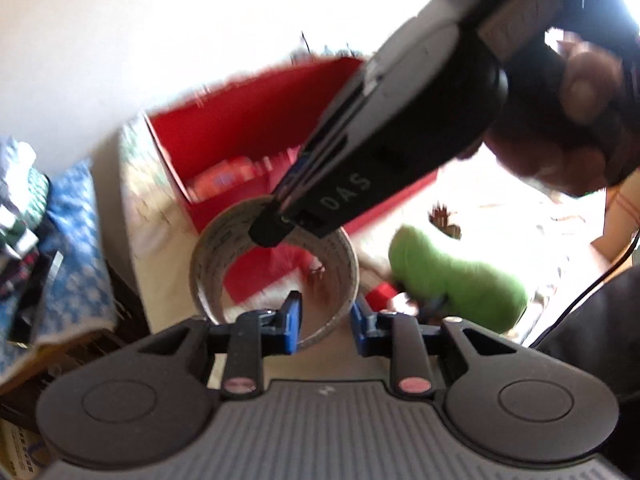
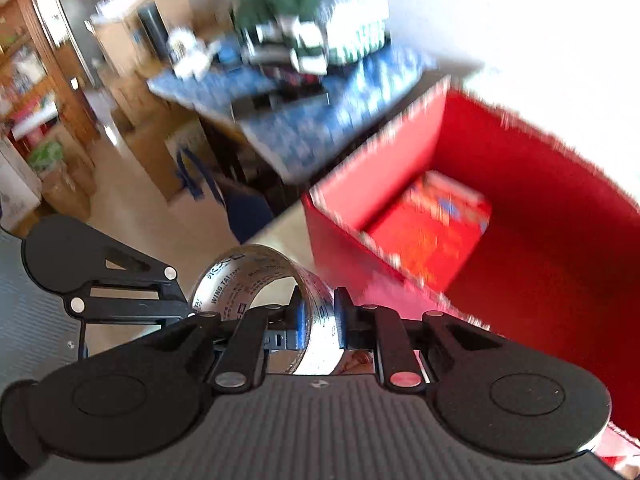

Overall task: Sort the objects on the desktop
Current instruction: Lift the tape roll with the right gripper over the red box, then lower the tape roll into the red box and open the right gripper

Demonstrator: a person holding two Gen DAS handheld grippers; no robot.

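Note:
A roll of clear tape (image 1: 208,264) with printed lettering hangs in the air between both grippers, just in front of an open red box (image 1: 248,120). My right gripper (image 2: 320,320) is shut on the roll's wall (image 2: 320,300). In the left wrist view it reaches down from the upper right and pinches the top of the ring. My left gripper (image 1: 326,320) stands open at the ring's lower rim. One blue pad (image 1: 294,316) is inside the ring and the other is outside it. The red box (image 2: 520,152) holds a red packet (image 2: 436,224).
A green soft object (image 1: 452,276) lies on the pale table to the right of the roll. A hand (image 1: 580,120) holds the right gripper's handle. A blue patterned cloth (image 2: 320,120) with piled items lies left of the box. A black cable (image 1: 592,288) runs at the right.

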